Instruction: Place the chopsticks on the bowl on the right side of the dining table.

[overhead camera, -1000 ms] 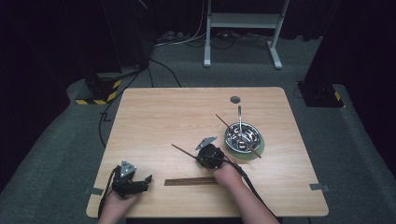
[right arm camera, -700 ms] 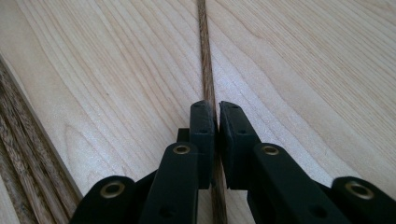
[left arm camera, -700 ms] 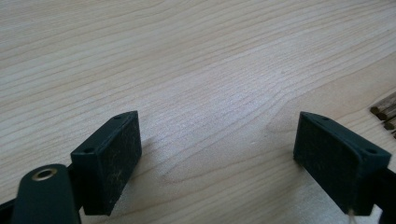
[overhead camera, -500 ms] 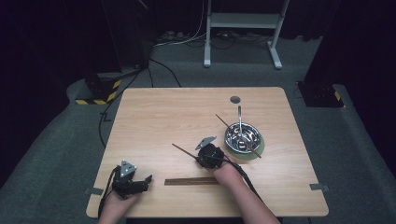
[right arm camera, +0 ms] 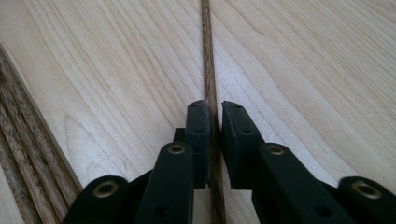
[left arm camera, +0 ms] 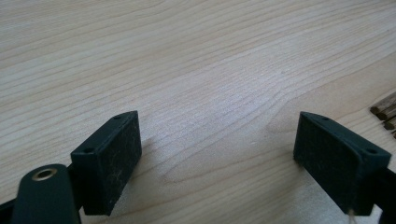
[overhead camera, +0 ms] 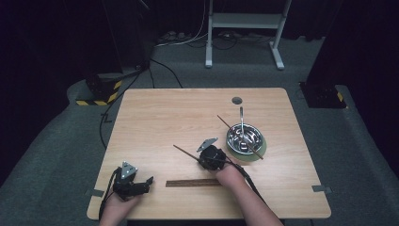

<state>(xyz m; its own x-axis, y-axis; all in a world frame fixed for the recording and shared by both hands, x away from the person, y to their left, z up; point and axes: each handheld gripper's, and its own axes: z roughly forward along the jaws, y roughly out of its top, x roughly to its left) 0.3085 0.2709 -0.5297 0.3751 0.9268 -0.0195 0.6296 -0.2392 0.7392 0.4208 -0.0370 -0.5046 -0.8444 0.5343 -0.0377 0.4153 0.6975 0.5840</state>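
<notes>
Tabletop (overhead camera: pixel 160 117), light wood. Steel bowl (overhead camera: pixel 245 140) right of centre, utensils inside. Left hand-held gripper (overhead camera: pixel 134 184) rests near front-left corner, jaws wide apart, empty. Right hand-held gripper (overhead camera: pixel 205 157) mid-table, tilted down, clamped on thin stick (right arm camera: pixel 208 56). Chopstick bundle (overhead camera: pixel 193 182) lies between the hands.

Bowl (overhead camera: pixel 245 141) contents too small to ID.
</notes>
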